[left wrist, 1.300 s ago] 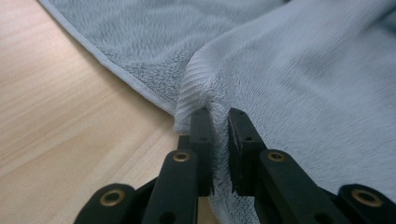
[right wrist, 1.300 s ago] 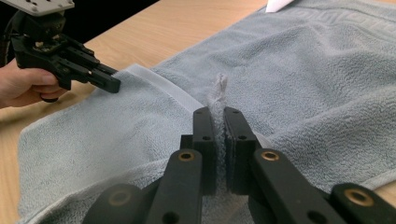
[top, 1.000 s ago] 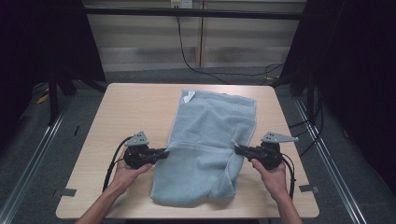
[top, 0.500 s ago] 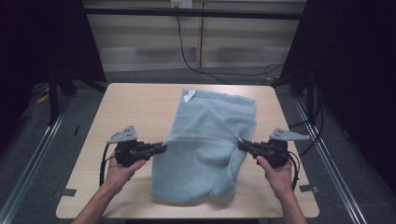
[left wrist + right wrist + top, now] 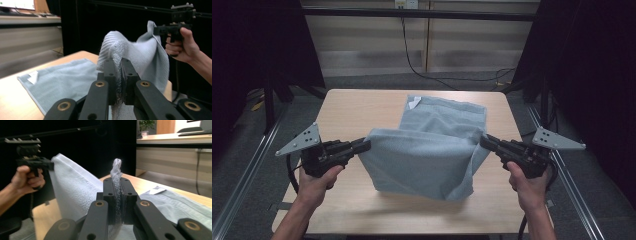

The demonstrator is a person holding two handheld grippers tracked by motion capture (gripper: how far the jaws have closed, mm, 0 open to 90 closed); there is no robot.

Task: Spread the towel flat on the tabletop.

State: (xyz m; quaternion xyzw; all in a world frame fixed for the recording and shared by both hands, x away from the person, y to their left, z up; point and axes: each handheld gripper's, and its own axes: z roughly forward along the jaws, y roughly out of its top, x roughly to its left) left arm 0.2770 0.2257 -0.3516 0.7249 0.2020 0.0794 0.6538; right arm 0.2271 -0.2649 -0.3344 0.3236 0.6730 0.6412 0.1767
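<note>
While both grippers hung apart, left gripper (image 5: pixel 362 145) & right gripper (image 5: pixel 486 141) jaws each clamped a corner of light-blue terry towel (image 5: pixel 432 150), stretched btwn them above wooden table (image 5: pixel 357 107).

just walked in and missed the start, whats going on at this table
A person holds a light blue towel with two handheld grippers. The left gripper and the right gripper are each shut on an opposite edge, lifting the near part up above the wooden table. The far part, with its white tag, lies flat on the tabletop.
</note>
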